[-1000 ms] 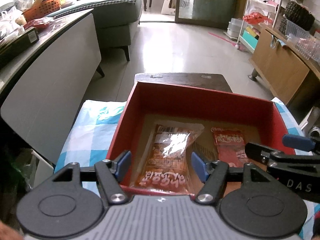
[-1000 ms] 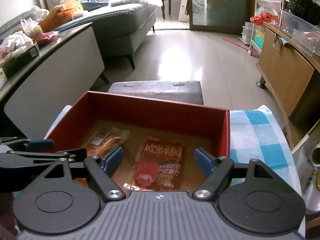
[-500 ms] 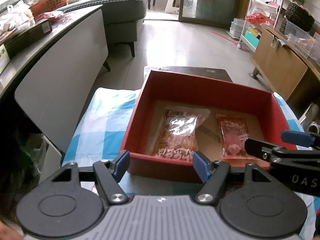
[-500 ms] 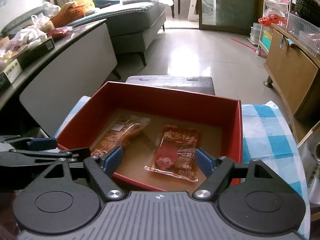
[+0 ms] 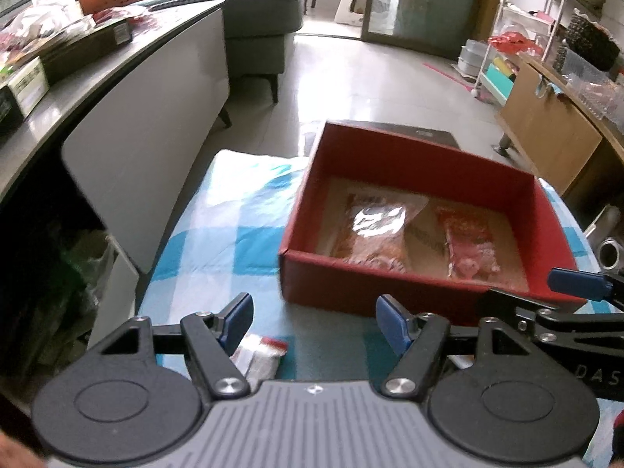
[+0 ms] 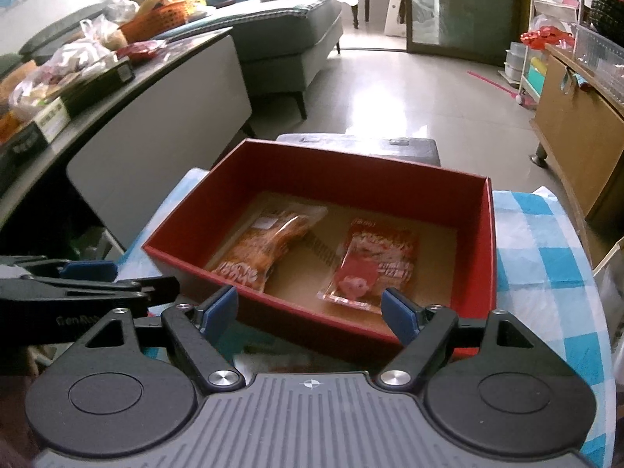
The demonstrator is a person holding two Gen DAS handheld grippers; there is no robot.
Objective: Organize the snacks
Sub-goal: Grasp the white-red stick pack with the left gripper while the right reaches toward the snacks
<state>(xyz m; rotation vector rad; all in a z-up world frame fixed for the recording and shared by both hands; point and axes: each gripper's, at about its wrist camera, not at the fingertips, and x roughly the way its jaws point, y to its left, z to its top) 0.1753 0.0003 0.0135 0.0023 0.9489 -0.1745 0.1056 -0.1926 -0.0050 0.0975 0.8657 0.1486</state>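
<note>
A red box (image 5: 308, 273) (image 6: 187, 230) stands on a blue-and-white checked cloth (image 5: 226, 230) (image 6: 546, 241). Inside it lie two snack packets: an orange one (image 5: 370, 234) (image 6: 269, 249) on the left and a red one (image 5: 470, 241) (image 6: 374, 261) on the right. My left gripper (image 5: 316, 321) is open over the cloth just in front of the box, with nothing between its fingers. A white-and-red packet (image 5: 259, 355) lies on the cloth under its left finger. My right gripper (image 6: 310, 314) is open at the box's near wall, empty.
A grey-topped counter (image 5: 128, 78) with boxes and bags runs along the left. A dark stool (image 6: 358, 144) stands behind the box. A wooden cabinet (image 6: 573, 132) is at the right, a sofa (image 6: 288, 39) farther back. The cloth's edges drop off at left and right.
Both grippers have drawn back from over the box to in front of its near wall. The white-and-red packet on the cloth has come into the left wrist view.
</note>
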